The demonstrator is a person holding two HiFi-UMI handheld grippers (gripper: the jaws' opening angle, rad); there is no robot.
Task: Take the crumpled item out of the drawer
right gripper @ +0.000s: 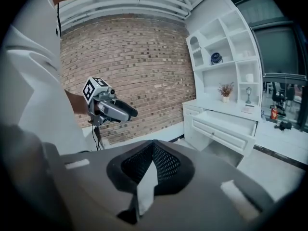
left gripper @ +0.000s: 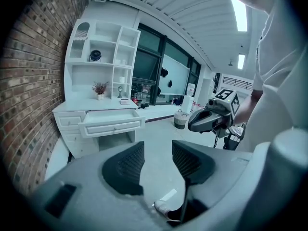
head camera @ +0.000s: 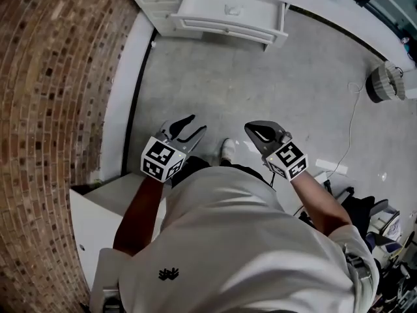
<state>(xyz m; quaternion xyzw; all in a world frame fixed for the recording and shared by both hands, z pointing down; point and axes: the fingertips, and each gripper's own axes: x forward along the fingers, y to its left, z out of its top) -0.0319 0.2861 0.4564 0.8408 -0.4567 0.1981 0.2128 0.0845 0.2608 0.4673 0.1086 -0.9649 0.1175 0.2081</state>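
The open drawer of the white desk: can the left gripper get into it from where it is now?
Probably not yet. The drawer stands across a stretch of floor from the left gripper, well out of reach. Nothing blocks the way, so walking closer should do it.

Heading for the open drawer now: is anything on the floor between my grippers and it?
Nothing visible stands in the way. Bare floor runs from the left gripper and the right gripper to the open drawer. The crumpled item cannot be made out from here.
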